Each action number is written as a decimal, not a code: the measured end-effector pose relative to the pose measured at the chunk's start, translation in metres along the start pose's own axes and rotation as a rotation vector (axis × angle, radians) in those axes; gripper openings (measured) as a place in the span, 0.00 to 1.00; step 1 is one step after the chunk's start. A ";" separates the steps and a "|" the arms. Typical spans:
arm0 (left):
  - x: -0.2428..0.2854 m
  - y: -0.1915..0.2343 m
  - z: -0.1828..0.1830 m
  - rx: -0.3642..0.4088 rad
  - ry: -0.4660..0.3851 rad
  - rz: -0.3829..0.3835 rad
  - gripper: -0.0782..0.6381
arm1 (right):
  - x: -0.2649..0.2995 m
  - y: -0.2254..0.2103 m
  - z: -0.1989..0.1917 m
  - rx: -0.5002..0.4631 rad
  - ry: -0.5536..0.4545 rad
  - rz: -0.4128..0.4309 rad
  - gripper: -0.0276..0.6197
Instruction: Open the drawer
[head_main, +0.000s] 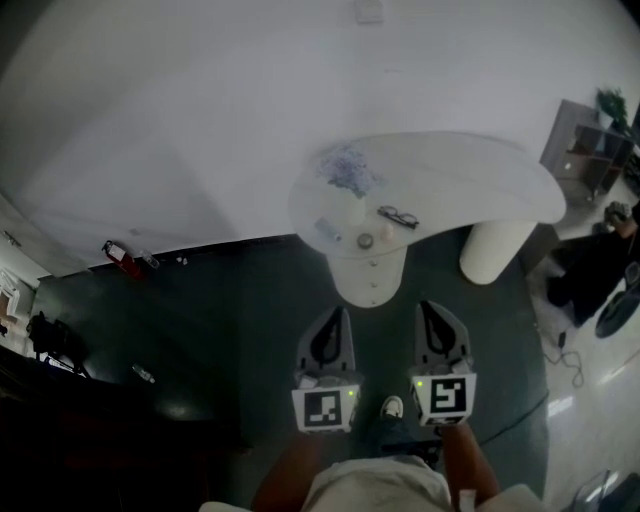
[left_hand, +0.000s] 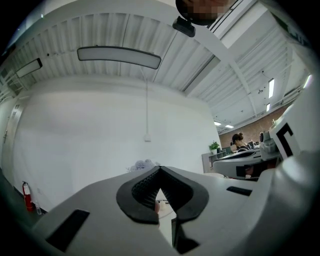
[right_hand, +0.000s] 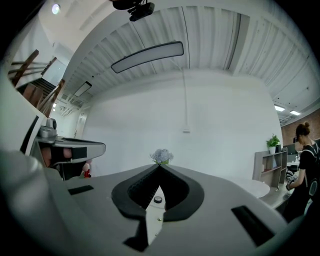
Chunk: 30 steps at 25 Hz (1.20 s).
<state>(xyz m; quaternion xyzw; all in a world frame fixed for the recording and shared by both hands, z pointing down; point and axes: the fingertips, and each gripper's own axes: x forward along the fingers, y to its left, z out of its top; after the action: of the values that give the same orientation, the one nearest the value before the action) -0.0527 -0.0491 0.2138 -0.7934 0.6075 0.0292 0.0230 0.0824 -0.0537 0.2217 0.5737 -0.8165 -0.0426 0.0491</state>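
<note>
Worktop (head_main: 470, 180): white, curved top, carried on a front pedestal (head_main: 368, 275) and a second pedestal (head_main: 495, 250), both standing on the dark floor (head_main: 230, 320). Lying on it, grouped at the left end: pale flower bunch (head_main: 345, 168), dark-framed spectacles (head_main: 398, 216), small round grey item (head_main: 365, 240). Possibly also a white cup (head_main: 357, 210), too blurred to confirm.
</note>
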 end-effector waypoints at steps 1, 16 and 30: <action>0.011 -0.001 0.000 -0.002 0.001 0.001 0.11 | 0.008 -0.007 0.000 0.000 0.001 0.001 0.05; 0.127 0.025 -0.012 0.001 -0.012 0.038 0.11 | 0.126 -0.052 -0.014 0.000 0.012 0.028 0.05; 0.168 0.105 -0.071 -0.037 0.035 0.002 0.11 | 0.206 -0.011 -0.060 -0.044 0.053 -0.030 0.05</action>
<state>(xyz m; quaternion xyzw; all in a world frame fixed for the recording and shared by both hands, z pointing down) -0.1088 -0.2430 0.2719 -0.7935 0.6080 0.0267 -0.0025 0.0311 -0.2520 0.2863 0.5854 -0.8052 -0.0463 0.0825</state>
